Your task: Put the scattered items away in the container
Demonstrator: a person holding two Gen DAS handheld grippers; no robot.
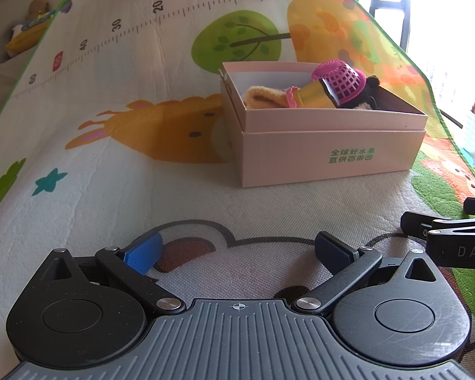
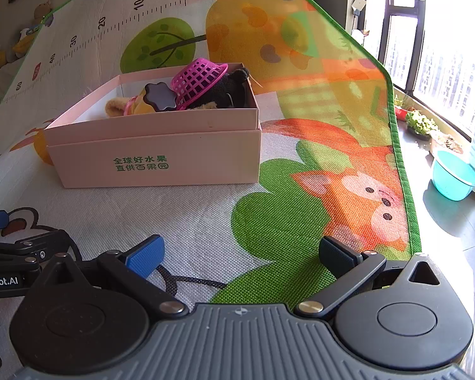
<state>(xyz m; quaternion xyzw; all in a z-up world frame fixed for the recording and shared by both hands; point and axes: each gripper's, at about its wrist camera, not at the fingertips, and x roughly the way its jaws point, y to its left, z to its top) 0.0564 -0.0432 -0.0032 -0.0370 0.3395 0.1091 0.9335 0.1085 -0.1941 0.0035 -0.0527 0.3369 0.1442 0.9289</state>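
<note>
Bottom of frame: my left gripper (image 1: 237,250) jaws spread wide, empty, low over play mat (image 1: 110,174). My right gripper (image 2: 240,253) likewise agape, nothing held. Mid-frame: pink box (image 1: 332,158) holds magenta basket (image 1: 340,80), yellow cup (image 1: 313,96), plush toys (image 2: 221,90). No loose items visible; tidying looks finished. Next: scan mat for strays.

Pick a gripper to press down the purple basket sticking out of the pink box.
Right, probably. The purple basket sits at the right end of the pink box, nearly straight ahead of the right gripper but well off to the side of the left gripper. Both are open and empty.
</note>
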